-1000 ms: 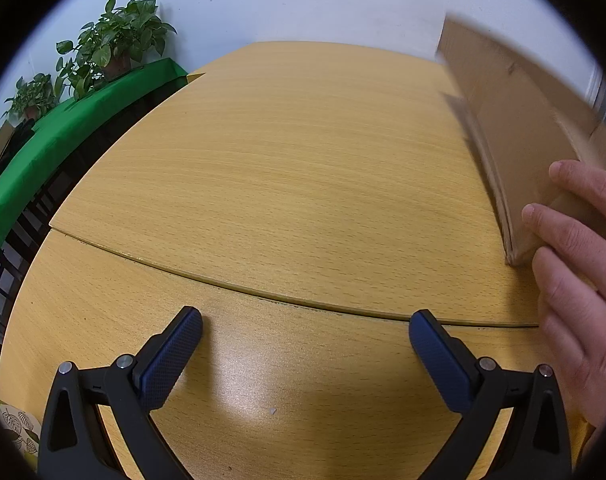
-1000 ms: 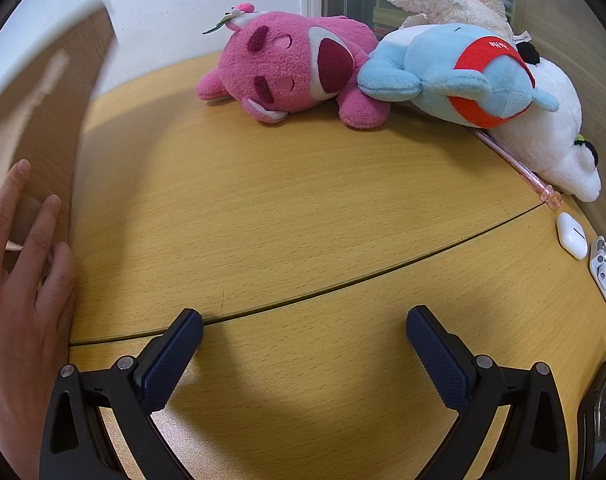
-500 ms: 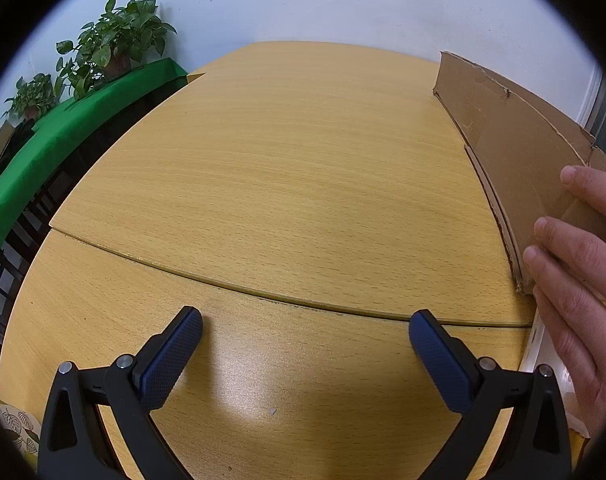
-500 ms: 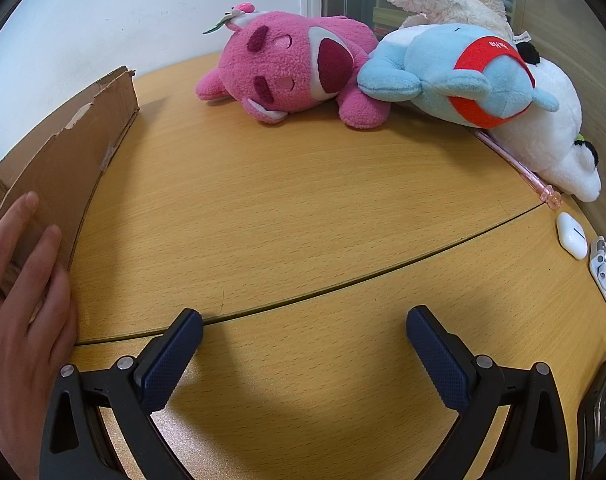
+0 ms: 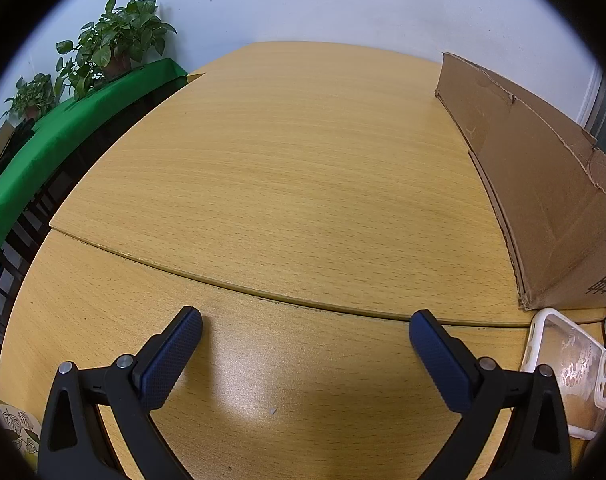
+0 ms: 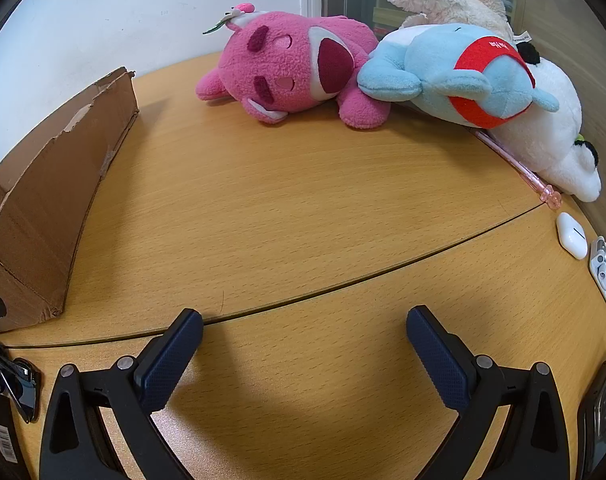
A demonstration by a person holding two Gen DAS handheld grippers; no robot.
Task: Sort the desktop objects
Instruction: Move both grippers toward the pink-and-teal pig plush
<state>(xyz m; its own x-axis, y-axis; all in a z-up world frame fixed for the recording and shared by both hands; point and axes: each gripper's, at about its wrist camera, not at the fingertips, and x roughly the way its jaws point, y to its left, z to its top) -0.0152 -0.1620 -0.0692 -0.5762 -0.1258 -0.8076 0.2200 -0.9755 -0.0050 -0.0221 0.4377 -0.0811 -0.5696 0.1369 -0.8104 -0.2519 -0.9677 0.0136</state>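
Observation:
A brown cardboard box [image 5: 543, 184] stands on the wooden table between both grippers, seen at the right of the left wrist view and as the cardboard box [image 6: 51, 200] at the left of the right wrist view. My left gripper [image 5: 305, 328] is open over bare table. My right gripper [image 6: 305, 326] is open too, nothing between its fingers. At the far side lie a pink plush [image 6: 291, 68], a blue plush [image 6: 459, 72] and a white plush [image 6: 551, 136]. A clear phone case [image 5: 571, 372] lies in front of the box.
A pink pen [image 6: 519, 168], a white earbud case [image 6: 571, 236] and a silver item [image 6: 605, 280] lie at the right table edge. Sunglasses [image 6: 11, 380] sit at the lower left. Potted plants [image 5: 111, 44] and a green cloth [image 5: 63, 148] are beyond the left edge.
The hand that was on the cardboard box has left both views. The box now stands still on the table. Both grippers have stayed in place.

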